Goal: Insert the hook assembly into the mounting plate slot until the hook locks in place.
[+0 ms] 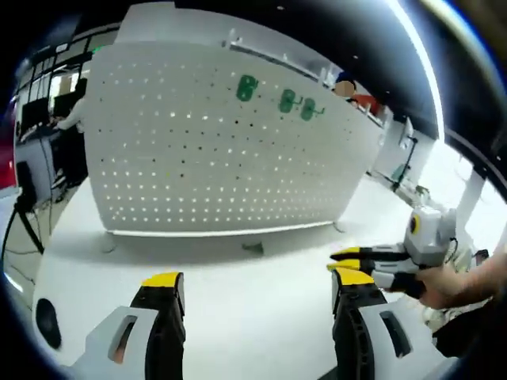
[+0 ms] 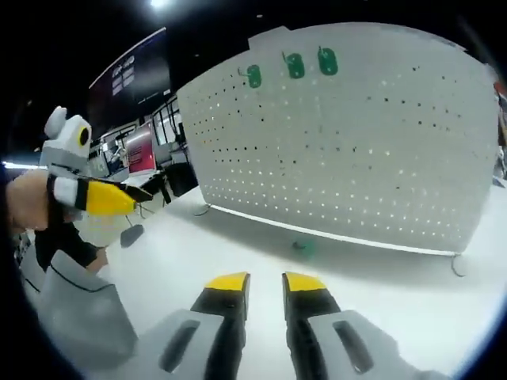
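Pegboard mounting plate stands upright on a white surface, propped on small wire feet, its face full of round holes; in the right gripper view the same plate fills the far side of the surface. Three green hooks already sit in the upper rows of the plate, seen again as a row near its top edge. One more small green hook piece lies loose on the surface just in front of the plate's bottom edge, likely the same dark bit seen at the plate's foot in the left gripper view. Judging from this, the loose piece is not yet picked up, so grasp, lift and insertion are all left. Left hand-held gripper has its jaws wide apart and carries nothing; in the right gripper view it shows at the left, jaw state hard to tell there. Right hand-held gripper has its jaws nearly together with a thin gap, nothing between them; in the left gripper view it comes in from the right, held by a hand. Room: broad bare surface between both grippers and the plate, approach looks free; plate's lower edge and wire feet are close to the loose piece, so a low reach could nudge the plate.
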Demonstrator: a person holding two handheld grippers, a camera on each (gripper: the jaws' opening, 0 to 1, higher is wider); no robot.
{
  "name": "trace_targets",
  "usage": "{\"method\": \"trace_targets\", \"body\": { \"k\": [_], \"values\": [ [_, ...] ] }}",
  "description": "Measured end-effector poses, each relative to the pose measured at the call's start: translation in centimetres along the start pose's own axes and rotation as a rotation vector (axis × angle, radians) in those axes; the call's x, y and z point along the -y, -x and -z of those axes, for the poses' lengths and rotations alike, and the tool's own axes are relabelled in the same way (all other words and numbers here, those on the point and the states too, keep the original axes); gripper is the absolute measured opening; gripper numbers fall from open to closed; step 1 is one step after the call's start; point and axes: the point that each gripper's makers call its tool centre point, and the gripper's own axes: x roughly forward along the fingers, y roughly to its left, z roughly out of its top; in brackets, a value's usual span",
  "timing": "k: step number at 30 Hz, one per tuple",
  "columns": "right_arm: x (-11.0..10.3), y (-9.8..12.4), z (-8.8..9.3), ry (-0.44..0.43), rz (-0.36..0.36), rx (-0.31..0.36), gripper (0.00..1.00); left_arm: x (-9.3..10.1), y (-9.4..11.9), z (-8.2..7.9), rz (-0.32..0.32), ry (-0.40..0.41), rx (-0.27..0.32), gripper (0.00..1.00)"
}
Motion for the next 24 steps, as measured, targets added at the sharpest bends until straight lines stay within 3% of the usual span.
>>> {"method": "trace_targets", "body": {
  "k": [1,3,7,13,16,19,24],
  "values": [
    [0.3,-0.8,0.1,0.006,0.001,-0.012,0.14,-0.3,0.1,0.7,-0.015,-0.064,-0.017,0.76],
    [0.6,-2.2,0.2,0.01,-0.003,-0.029,0.14,0.4,0.0,1.8,0.017,-0.044,-0.039,0.78],
    [1.4,-4.6,0.5,0.026,0.006,-0.066,0.14,-0.1,-0.1,2.8,0.014,-0.006,-0.057,0.82],
    [2.7,-8.1,0.9,0.026,0.03,-0.104,0.14,-0.8,-0.6,2.8,0.016,0.0,-0.06,0.85],
    [3.1,-9.6,1.3,-0.011,0.053,-0.134,0.14,-0.9,-0.8,2.5,0.02,0.043,-0.045,0.86],
    [3.3,-11.1,1.7,-0.003,0.077,-0.151,0.14,-0.6,-1.2,3.0,0.027,0.011,-0.069,0.86],
    [5.1,-13.3,2.9,-0.023,0.137,-0.199,0.16,-0.7,-1.4,3.4,0.043,0.056,-0.079,0.86]
  ]
}}
